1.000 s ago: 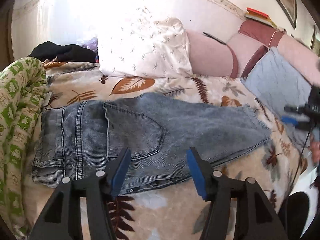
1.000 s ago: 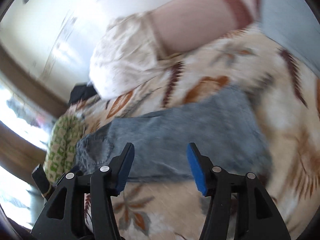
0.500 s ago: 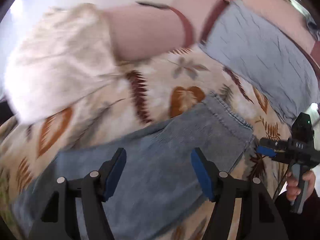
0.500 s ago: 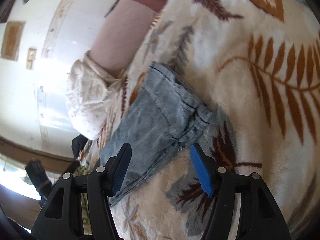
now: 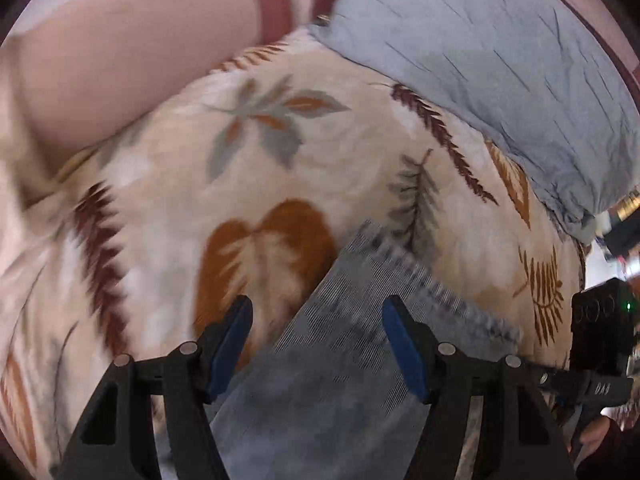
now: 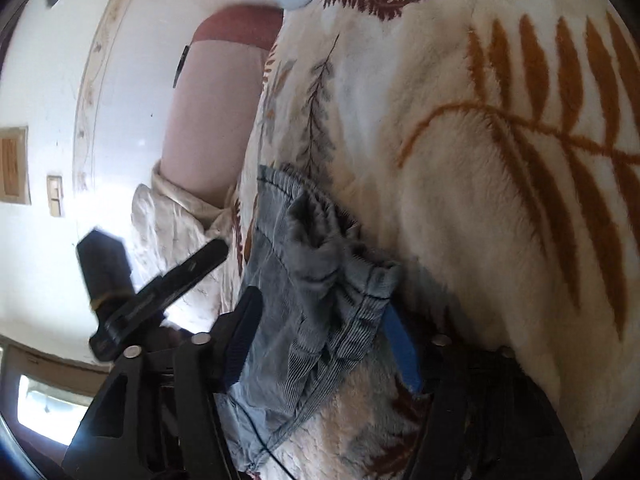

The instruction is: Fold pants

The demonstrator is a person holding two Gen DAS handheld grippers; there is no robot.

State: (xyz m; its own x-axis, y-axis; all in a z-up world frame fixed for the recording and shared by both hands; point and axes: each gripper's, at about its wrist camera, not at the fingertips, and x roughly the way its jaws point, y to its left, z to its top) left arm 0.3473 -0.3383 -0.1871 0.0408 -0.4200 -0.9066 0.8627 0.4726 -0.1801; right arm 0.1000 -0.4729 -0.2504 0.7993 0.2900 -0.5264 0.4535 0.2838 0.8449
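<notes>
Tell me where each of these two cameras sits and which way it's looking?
Left wrist view: rides on the left gripper, looking down along its open fingers at the jeans hem on the leaf-print blanket; the right gripper and a hand show at the right edge.
Right wrist view: rides on the right gripper, its jaws closing around the bunched hem, wall behind; the left gripper shows at left.
Shared: jeans, blanket, pink headboard, blue-grey pillow.

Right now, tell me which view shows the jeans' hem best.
The right wrist view: the hem bunches sharply between the closing right gripper jaws. The left wrist view shows it motion-blurred, flat on the blanket.
</notes>
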